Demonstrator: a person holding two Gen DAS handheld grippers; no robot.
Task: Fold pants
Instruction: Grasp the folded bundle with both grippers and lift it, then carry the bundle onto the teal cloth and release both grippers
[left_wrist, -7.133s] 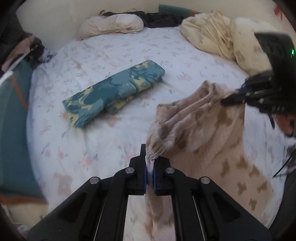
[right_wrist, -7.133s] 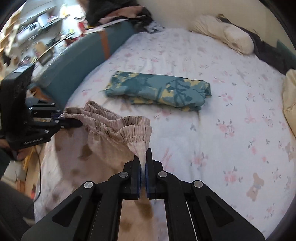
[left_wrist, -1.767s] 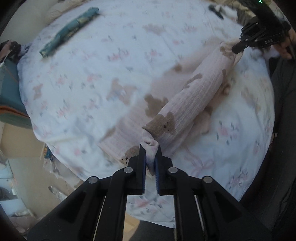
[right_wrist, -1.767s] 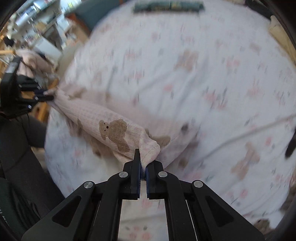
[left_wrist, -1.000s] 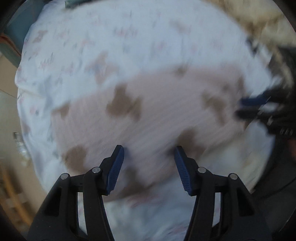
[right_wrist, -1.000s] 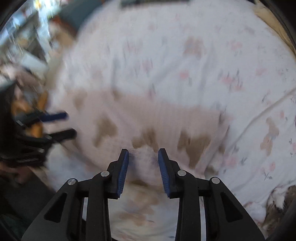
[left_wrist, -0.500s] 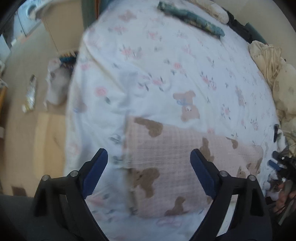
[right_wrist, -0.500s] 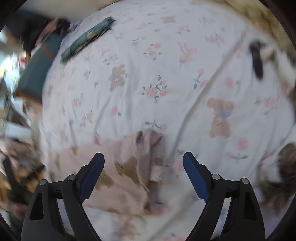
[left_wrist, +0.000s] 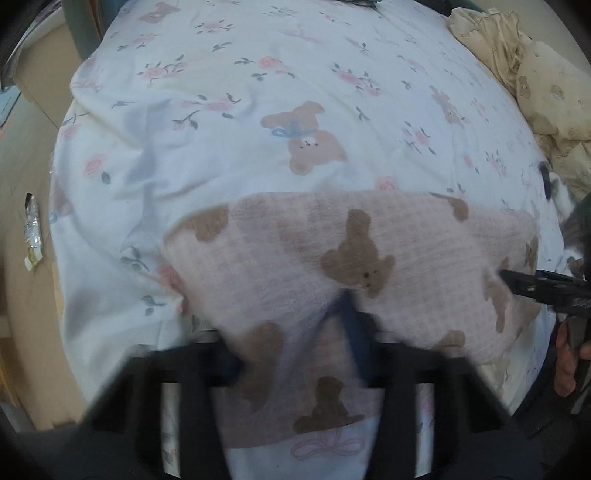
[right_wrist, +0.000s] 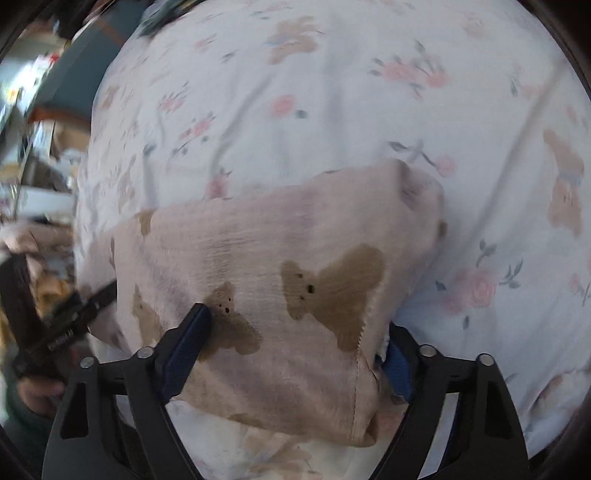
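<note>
The pink pants with brown bears (left_wrist: 332, 251) lie folded in a flat rectangle on the bed near its front edge. They also show in the right wrist view (right_wrist: 280, 266). My left gripper (left_wrist: 291, 343) is open and low over the near edge of the pants; it is motion-blurred. My right gripper (right_wrist: 291, 339) is open, its fingers straddling the right end of the pants, with the cloth between the pads. The right gripper also shows at the right edge of the left wrist view (left_wrist: 546, 288).
The white floral bedsheet (left_wrist: 258, 110) covers the bed. Cream bedding (left_wrist: 535, 66) is piled at the far right. The bed edge drops to the floor (left_wrist: 33, 258) on the left, where a wrapper lies. A cat (left_wrist: 565, 206) sits by the right edge.
Both grippers let go of the pants, which now lie folded. In the last half second both have dropped lower and closer to the pants' near edge.
</note>
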